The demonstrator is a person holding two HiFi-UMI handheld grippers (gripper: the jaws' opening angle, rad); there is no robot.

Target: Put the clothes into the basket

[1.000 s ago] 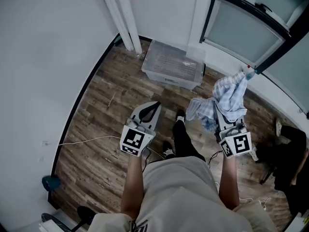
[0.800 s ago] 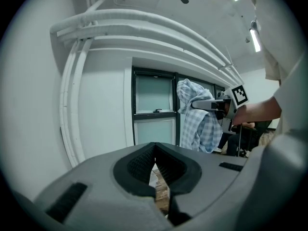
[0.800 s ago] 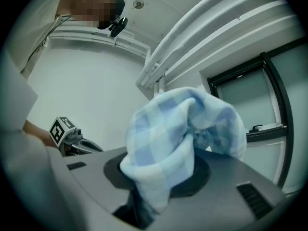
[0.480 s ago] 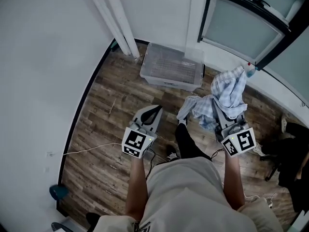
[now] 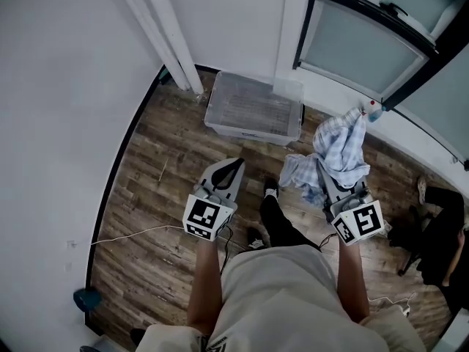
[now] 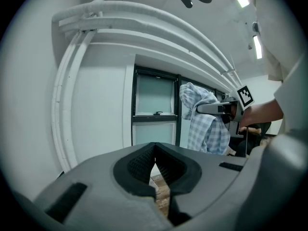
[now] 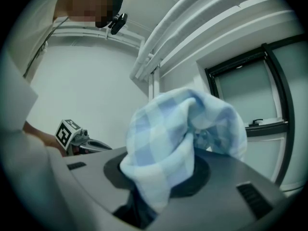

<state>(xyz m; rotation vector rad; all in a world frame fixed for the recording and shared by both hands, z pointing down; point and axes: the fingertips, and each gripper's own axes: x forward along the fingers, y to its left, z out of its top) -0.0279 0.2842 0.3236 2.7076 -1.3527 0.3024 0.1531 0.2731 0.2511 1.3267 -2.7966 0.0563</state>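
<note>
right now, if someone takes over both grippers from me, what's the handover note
Left gripper: jaws together, nothing in them, held out over the wood floor.
Right gripper: shut on the blue checked cloth, which hangs bunched over it.
Basket: clear, on the floor against the wall ahead; no clothes visible in it.
Done: cloth is picked up.
Left: carry it over the basket, open the jaws and drop it in.

right claw [image 7: 161,177] tips hidden, under cloth [image 7: 185,129] — seemingly
</note>
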